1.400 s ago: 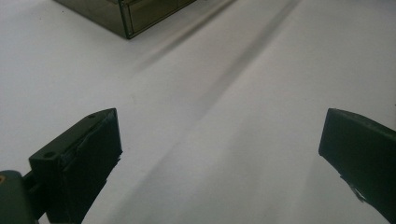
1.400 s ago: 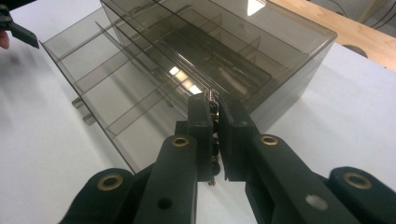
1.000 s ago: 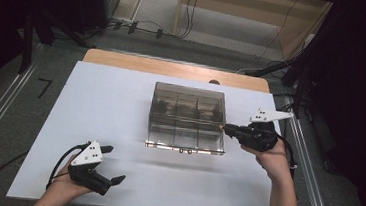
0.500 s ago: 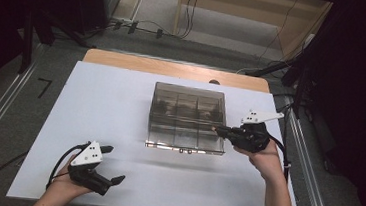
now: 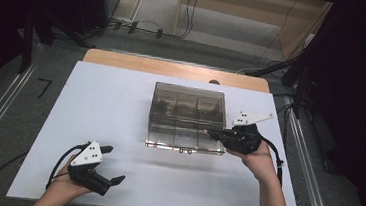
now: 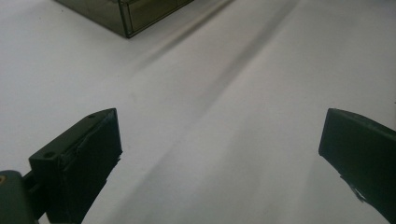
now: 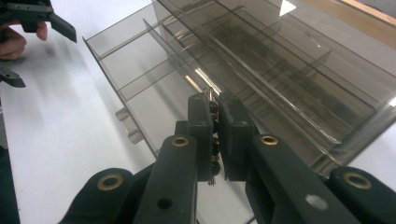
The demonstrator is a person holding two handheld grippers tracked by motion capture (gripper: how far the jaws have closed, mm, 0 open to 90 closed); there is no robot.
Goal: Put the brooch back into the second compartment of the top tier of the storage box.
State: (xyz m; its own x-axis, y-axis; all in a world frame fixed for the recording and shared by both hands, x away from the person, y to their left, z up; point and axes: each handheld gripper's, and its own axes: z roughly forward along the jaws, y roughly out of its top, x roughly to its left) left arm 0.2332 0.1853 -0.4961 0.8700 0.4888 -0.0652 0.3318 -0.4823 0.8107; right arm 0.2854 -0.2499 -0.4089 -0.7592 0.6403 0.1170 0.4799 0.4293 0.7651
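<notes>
Pinched between the nearly closed jaws of the right gripper (image 7: 214, 116) is a thin, dark beaded piece with gold-coloured links (image 7: 213, 140), probably small jewellery, though it is too slight to name with certainty. It is held upright and just above the near right part of a smoky, see-through compartment box (image 5: 187, 116), apparently so that it can be lowered into one of the divided cells; which cell is meant cannot be told. The box is set at the middle of a white table (image 5: 116, 102), its lid seemingly raised, with two small latches seen on its near edge. In the high view the right gripper (image 5: 216, 134) is seen reaching in from the box's right side, carried by a hand whose forearm enters from below. Well apart, at the near left corner of the table, the left gripper (image 5: 110, 164) is rested with its jaws spread wide and nothing between them, probably kept clear of the work; only bare tabletop lies between its pads (image 6: 84, 158).
</notes>
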